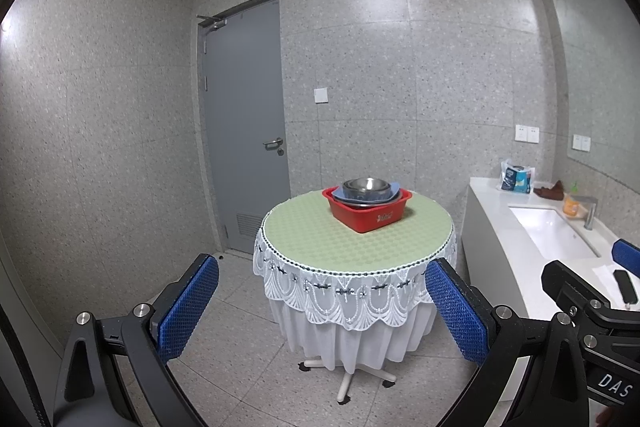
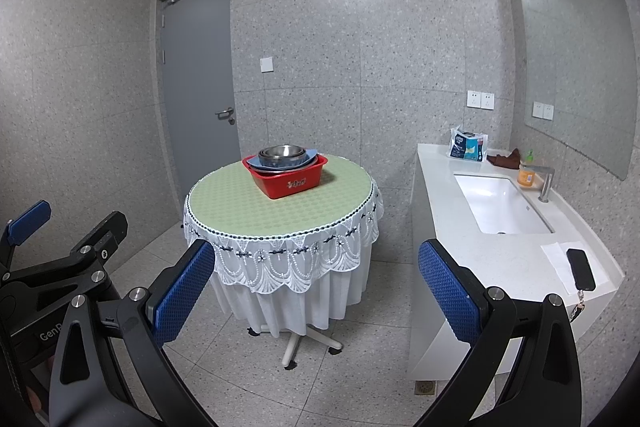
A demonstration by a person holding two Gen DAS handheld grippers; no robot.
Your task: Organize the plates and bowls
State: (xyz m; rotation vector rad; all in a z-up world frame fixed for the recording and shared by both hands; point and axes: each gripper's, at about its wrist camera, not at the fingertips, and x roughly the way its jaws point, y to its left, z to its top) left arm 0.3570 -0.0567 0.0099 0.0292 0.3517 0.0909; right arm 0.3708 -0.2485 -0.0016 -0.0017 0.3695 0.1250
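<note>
Left wrist view shows my left gripper nearest, its blue pads spread wide with nothing between them, held in the air well short of the table. At the right edge of that view sits my right gripper, and its own camera shows it spread wide and empty too.

Past the fingers is the round table with a green top and white lace skirt, on a wheeled pedestal. Toward its far side stands a red tub. In it, metal bowls sit nested one inside another on what looks like a blue plate and a wider metal rim; how many pieces there are I cannot tell from here.

To the right runs a white counter with a sink, a phone near its near end, and a packet and bottle far off. A grey door is on the far left.

This stack in the tub fits dishes gathered ready for sorting, or dishes already tidied away.

Risks, as I judge them: nested steel is slick and may cling, so lifting one bowl could drag another up and drop it. A push on the tub could roll the table or slide the tub toward the far edge.
</note>
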